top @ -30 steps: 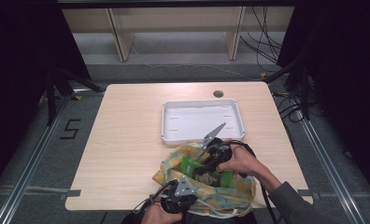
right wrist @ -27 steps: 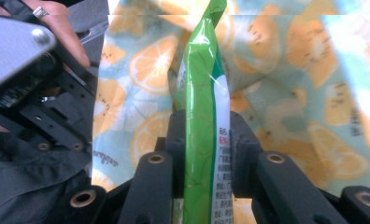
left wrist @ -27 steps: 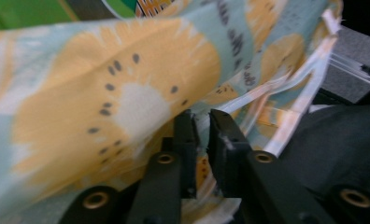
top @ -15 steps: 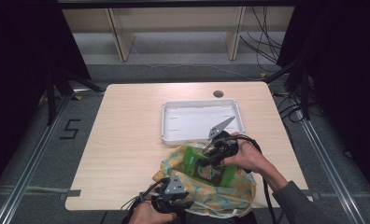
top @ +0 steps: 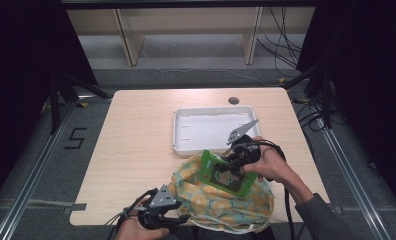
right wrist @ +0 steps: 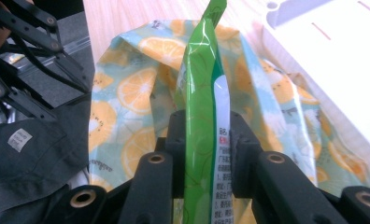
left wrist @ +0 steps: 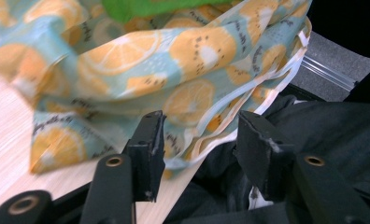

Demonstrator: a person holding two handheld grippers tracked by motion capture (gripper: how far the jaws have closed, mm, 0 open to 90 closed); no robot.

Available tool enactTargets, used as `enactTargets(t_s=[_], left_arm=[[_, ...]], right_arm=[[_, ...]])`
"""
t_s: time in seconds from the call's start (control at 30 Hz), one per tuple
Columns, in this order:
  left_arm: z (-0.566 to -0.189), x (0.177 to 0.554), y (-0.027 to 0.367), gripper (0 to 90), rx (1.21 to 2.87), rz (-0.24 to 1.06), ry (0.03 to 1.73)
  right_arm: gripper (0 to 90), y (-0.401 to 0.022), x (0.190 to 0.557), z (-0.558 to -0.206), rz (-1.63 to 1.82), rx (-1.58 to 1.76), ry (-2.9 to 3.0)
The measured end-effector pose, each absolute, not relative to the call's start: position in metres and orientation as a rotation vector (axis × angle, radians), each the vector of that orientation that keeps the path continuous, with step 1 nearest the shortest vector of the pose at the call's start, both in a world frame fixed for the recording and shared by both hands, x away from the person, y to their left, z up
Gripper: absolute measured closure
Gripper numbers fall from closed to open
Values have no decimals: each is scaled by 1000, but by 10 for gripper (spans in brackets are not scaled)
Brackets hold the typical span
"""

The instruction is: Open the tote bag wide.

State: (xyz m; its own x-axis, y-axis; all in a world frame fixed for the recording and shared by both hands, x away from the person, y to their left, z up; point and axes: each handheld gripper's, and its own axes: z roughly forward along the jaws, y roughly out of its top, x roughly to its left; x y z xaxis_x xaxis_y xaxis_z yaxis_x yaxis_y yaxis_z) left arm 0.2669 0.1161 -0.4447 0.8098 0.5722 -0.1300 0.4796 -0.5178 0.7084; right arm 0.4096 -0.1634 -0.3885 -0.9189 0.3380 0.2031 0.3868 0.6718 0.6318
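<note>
1. Right gripper [top: 234, 162]: jaws clamped on a green packet [top: 223, 175], pads pressing both flat faces; the packet stands on edge between them in the right gripper view [right wrist: 202, 121].
2. Packet sits over the mouth of the lemon-print bag [top: 221, 200], partly above the cloth.
3. Bag lies at the tabletop's [top: 136, 145] near edge, right of centre, its rim hanging over that edge.
4. Left gripper [top: 178, 220], at the near edge just left of the bag: jaws have just been opening, now about half apart, nothing gripped; the bag's white-trimmed rim [left wrist: 230, 126] lies just beyond them.
5. White tray [top: 181, 145] sits behind the bag, toward the far right.
</note>
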Motion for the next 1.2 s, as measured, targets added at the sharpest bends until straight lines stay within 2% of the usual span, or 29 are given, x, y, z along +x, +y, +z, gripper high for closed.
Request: enactTargets(t_s=[0.23,0.67,0.73,0.9,1.13,1.17,1.2], left_arm=[[-439,266,129,475,2174,156,806],[-442,271,161,417,2168,279,903],[-442,273,164,404,2193,289,880],[-448,276,171,378,2172,291,956],[-453,280,176,281,2188,303,994],[-454,280,176,230,2186,313,1005],[-454,280,176,227,2186,313,1005]], right_arm=[[751,-165,409,-380,-1100,-593,-2856],[751,-168,408,-363,-1158,-619,-2843],[751,-170,409,-361,-1167,-638,-2837],[751,-171,413,-357,-1188,-622,-2836],[751,-173,412,-347,-1241,-619,-2832],[751,-174,412,-345,-1252,-626,-2833],[752,-174,413,-345,-1265,-626,-2828]])
